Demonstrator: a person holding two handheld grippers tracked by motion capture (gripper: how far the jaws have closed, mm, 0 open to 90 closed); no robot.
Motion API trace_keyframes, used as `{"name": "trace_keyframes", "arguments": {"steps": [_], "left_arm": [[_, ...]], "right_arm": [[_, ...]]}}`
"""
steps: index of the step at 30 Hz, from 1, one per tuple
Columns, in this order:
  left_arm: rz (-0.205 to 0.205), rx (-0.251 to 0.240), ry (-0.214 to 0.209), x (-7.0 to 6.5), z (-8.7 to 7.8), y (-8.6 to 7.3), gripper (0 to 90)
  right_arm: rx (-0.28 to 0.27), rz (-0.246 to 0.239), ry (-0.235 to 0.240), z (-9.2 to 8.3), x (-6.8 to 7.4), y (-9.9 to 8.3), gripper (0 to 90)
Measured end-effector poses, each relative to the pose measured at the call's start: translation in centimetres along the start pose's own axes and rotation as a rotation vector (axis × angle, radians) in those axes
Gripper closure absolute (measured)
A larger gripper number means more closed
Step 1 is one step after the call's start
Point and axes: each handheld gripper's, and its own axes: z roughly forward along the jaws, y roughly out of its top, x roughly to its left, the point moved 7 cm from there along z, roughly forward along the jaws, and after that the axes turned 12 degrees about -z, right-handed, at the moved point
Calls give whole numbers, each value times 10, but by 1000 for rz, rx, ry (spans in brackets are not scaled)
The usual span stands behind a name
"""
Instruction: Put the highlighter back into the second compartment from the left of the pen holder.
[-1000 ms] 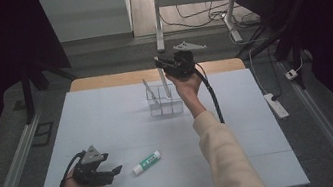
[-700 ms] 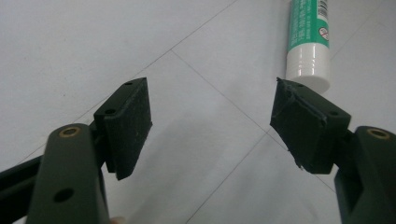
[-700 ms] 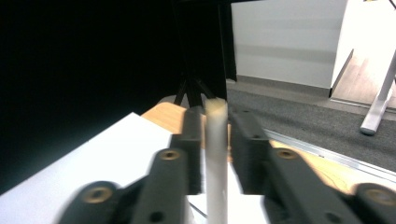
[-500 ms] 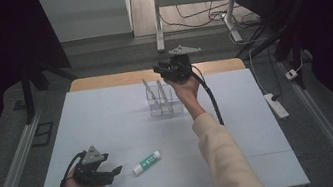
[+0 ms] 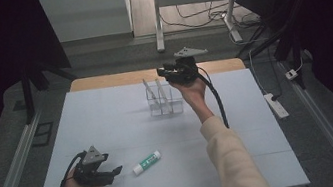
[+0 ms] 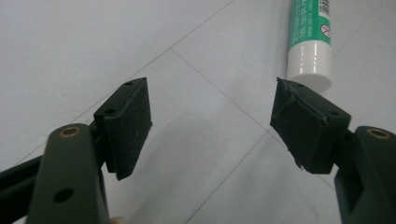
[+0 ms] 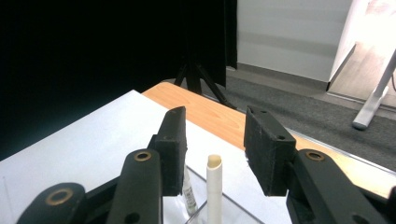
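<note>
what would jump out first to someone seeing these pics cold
The raised right gripper at the table's far side stands out first: its jaws have just been opening above a clear holder, and a white stick stands free between them. Next comes the green-and-white glue stick lying on the pale blue table near the front, just ahead of the open left gripper.

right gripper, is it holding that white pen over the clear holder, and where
Nothing is held. The right gripper has just been opening; the white pen stands between its jaws in the clear holder, pads clear of it. The left gripper is open too.
</note>
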Motion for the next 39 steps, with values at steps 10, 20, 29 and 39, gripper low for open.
{"name": "trace_keyframes", "arguments": {"steps": [10,20,29,39], "left_arm": [[0,0,3,1,0,0,287],[1,-2,6,0,-1,0,288],[0,-2,8,1,0,0,287],[4,-3,10,1,-1,1,287]], "right_arm": [[8,-16,24,-19,3,-12,573],[45,-33,49,-47,9,-37,558],[85,-41,63,-78,13,-68,549],[127,-43,66,-110,16,-95,534]]}}
